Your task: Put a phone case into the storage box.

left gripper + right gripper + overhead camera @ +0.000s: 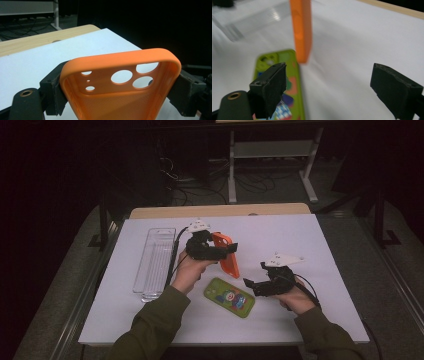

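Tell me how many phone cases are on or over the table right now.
2. The orange case is clamped upright in the left gripper, over the table's middle. The green patterned case lies flat on the white table, by the right gripper.

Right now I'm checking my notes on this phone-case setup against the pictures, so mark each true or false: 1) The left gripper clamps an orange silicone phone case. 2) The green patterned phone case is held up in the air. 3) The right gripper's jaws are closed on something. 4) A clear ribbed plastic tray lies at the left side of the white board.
1) True: the left gripper is shut on the orange silicone phone case, its pads pressing both side edges.
2) False: the green patterned phone case lies flat on the white board.
3) False: the right gripper stands open with nothing between its jaws.
4) True: the clear ribbed plastic tray lies there.
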The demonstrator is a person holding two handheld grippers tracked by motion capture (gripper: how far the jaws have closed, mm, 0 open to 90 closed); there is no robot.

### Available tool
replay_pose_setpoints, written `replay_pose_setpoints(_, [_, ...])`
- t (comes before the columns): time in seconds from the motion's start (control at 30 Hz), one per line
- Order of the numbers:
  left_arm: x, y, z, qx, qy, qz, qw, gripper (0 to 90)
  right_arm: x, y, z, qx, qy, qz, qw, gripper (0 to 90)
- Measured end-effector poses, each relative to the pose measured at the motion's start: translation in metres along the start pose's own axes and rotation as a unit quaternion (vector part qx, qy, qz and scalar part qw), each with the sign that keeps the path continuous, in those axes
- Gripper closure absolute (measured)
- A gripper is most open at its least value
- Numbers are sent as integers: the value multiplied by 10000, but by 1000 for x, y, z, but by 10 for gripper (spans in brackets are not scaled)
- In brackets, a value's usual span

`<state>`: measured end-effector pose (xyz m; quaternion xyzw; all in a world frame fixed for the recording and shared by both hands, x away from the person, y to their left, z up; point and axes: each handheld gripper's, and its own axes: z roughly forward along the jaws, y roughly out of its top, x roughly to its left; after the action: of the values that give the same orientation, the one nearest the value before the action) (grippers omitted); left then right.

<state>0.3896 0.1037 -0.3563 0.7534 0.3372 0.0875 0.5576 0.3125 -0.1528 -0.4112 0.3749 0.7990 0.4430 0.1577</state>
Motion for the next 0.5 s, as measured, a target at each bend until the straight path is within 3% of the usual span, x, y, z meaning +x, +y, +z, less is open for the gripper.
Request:
replay_pose_setpoints(0.17, [3, 2, -4, -28, 64, 13, 10000, 159, -6, -14, -7, 122, 10, -44, 9999, 12])
replay_pose_setpoints(0.5, [6, 7, -10, -52, 195, 145, 9997, 159, -13, -42, -25, 229, -51, -30, 9997, 6])
